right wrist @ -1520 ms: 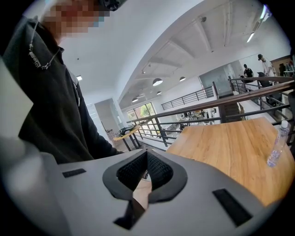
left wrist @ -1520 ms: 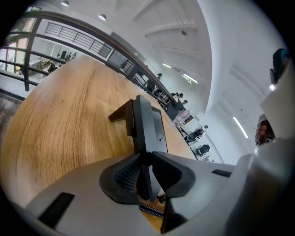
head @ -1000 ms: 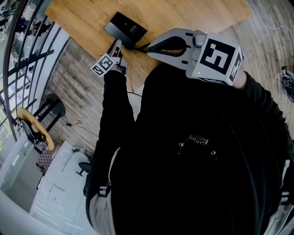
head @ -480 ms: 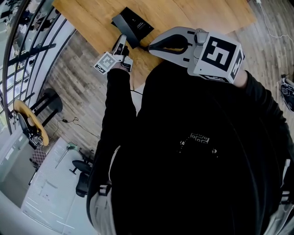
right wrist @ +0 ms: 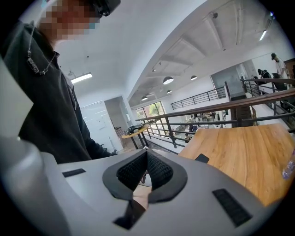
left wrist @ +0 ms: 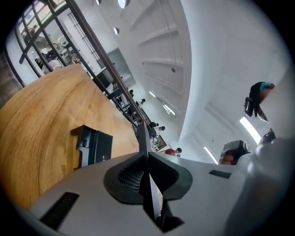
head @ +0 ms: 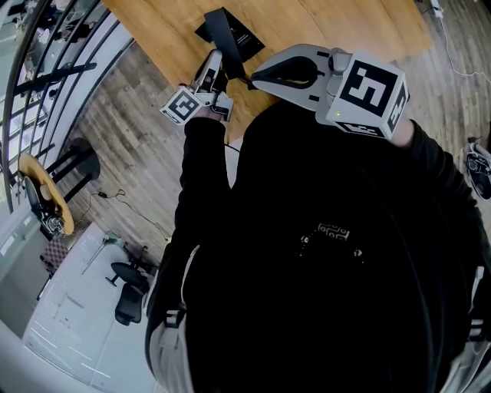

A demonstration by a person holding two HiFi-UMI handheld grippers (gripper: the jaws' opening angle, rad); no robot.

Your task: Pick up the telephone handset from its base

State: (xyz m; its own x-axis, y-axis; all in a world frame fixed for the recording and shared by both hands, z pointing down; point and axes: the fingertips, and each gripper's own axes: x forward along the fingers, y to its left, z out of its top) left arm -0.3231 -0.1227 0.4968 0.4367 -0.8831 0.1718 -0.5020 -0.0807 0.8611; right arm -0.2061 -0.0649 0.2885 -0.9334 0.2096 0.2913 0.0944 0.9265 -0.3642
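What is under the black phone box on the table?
The phone base sits flat on the wooden table, with bare wood showing all around it. The patch of wood right underneath is covered by the base, so whatever may be there cannot be seen.

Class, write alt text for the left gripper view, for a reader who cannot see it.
The left claw is closing on a thin black telephone handset, seen edge-on. Beyond it, the black phone base sits on a wooden table.

Head camera looks steeply down, the other 2 roughly level; all share the wooden table (head: 330, 19).
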